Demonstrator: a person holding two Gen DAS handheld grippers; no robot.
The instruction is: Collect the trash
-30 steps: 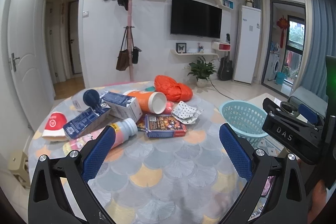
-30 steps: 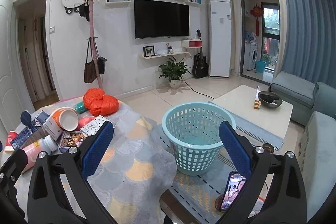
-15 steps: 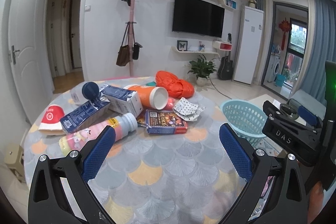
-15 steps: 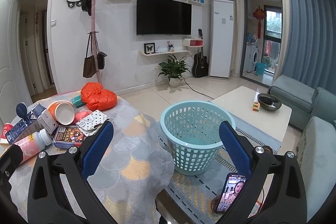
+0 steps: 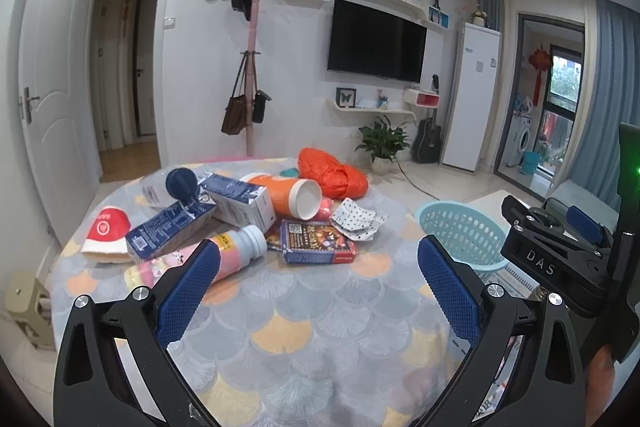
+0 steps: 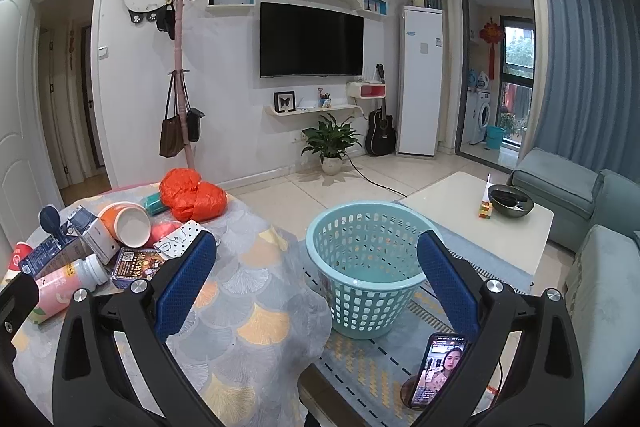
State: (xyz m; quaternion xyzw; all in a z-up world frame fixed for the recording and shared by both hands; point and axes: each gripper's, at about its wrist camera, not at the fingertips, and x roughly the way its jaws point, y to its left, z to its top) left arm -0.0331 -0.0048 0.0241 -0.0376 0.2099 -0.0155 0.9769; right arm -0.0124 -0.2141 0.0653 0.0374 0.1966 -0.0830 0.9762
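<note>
A heap of trash lies at the far side of the round table (image 5: 304, 339): a pink bottle (image 5: 208, 259), blue cartons (image 5: 172, 227), an orange cup (image 5: 292, 195), a dark snack box (image 5: 316, 241), a dotted wrapper (image 5: 356, 223) and an orange bag (image 5: 332, 175). My left gripper (image 5: 316, 287) is open and empty, above the table short of the heap. My right gripper (image 6: 316, 279) is open and empty, to the right of the table, facing the light blue basket (image 6: 368, 263) on the floor. The heap shows at left in the right wrist view (image 6: 120, 239).
The basket (image 5: 460, 239) stands on a rug beside the table's right edge. A phone (image 6: 440, 371) stands on the floor near the right gripper. A white coffee table (image 6: 480, 219) and grey sofa (image 6: 592, 227) are to the right. A coat rack (image 5: 250, 67) stands behind.
Both grippers have risen and drawn back a little, so the heap and basket sit slightly lower and farther in view. Nothing was grasped or moved.
</note>
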